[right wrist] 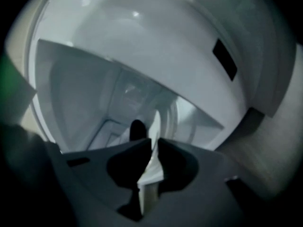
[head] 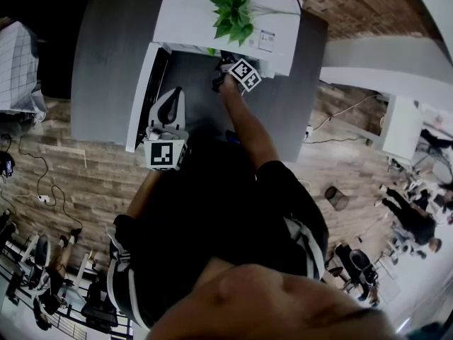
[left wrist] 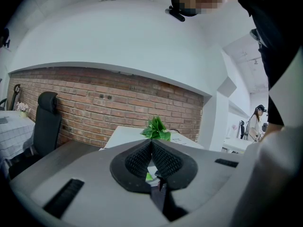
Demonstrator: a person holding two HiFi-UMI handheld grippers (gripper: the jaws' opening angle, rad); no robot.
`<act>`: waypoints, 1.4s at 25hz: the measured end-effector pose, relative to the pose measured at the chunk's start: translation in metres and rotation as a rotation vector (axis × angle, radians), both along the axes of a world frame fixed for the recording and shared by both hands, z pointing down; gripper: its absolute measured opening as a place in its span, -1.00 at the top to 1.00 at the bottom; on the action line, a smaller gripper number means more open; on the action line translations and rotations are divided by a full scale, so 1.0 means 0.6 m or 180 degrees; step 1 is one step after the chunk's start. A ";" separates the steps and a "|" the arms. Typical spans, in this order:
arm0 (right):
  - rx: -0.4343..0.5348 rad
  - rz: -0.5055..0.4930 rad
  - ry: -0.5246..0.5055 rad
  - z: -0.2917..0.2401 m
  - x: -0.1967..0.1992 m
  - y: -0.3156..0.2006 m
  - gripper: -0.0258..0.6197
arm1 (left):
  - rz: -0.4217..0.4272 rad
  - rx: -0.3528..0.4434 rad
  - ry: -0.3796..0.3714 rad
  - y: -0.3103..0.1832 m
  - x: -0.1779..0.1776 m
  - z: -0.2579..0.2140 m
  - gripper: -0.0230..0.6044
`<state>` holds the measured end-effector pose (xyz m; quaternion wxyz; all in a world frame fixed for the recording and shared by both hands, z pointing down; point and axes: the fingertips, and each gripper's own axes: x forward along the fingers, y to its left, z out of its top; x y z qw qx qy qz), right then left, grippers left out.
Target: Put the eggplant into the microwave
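Note:
The white microwave [head: 205, 20] stands on a grey table with its door [head: 141, 91] swung open to the left. In the right gripper view a dark, rounded eggplant [right wrist: 137, 129] rests inside the white cavity [right wrist: 80, 98], just beyond the jaws and clear of them. My right gripper [right wrist: 155, 141] is shut with nothing in it; in the head view it [head: 225, 66] reaches into the microwave's opening. My left gripper [head: 175, 92] hovers by the open door, shut and empty [left wrist: 152, 143]. The head view does not show the eggplant.
A green potted plant [head: 232, 13] sits on top of the microwave, also visible past the left jaws [left wrist: 156, 129]. The grey table [head: 106, 69] extends left of the door. A brick wall [left wrist: 94, 108] lies behind, and a dark chair [left wrist: 45, 122] stands at the left.

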<state>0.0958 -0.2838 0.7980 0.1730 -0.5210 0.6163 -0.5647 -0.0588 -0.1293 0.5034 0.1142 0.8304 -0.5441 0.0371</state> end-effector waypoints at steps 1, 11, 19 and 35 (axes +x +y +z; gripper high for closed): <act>-0.0004 -0.0026 0.0094 -0.001 0.001 0.001 0.78 | -0.0002 -0.0001 0.0007 0.000 0.000 0.000 0.81; 0.0022 -0.0216 0.0773 -0.009 0.000 -0.004 0.54 | 0.0009 -0.0004 0.0029 -0.001 -0.001 0.000 0.81; 0.0065 -0.0444 0.1373 -0.011 -0.003 0.001 0.44 | 0.0008 -0.0014 0.0038 -0.002 -0.001 0.003 0.81; -0.0100 -0.0952 0.2340 -0.001 -0.012 0.004 0.34 | 0.0013 -0.0047 0.0072 -0.006 -0.001 0.006 0.81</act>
